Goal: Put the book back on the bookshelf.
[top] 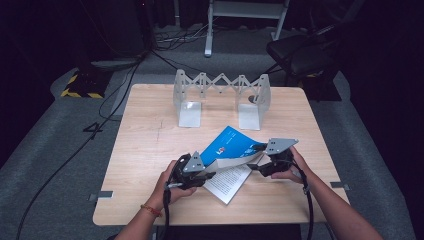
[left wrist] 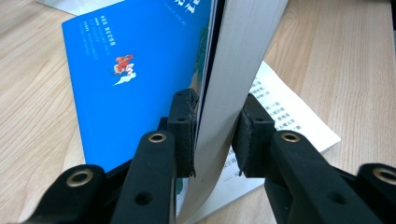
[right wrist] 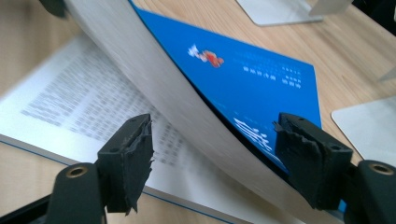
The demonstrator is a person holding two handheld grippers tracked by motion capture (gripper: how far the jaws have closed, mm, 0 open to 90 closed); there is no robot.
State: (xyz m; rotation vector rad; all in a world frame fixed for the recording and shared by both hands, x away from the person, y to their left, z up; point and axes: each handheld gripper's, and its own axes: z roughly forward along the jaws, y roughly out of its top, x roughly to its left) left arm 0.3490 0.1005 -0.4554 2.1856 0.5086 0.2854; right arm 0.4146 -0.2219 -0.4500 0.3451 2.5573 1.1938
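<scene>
Blue book lies open on table, near front edge. Left gripper pinches the lifted page block; right gripper straddles it, jaws spread. Advice: close right jaws squarely, avoid creasing pages.

Dim lab: floor cables, hazard tape

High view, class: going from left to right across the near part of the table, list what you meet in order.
Left hand-held gripper clamped on the lifted pages → blue book, open and partly raised → right hand-held gripper, jaws apart around the lifted pages' other end.
</scene>
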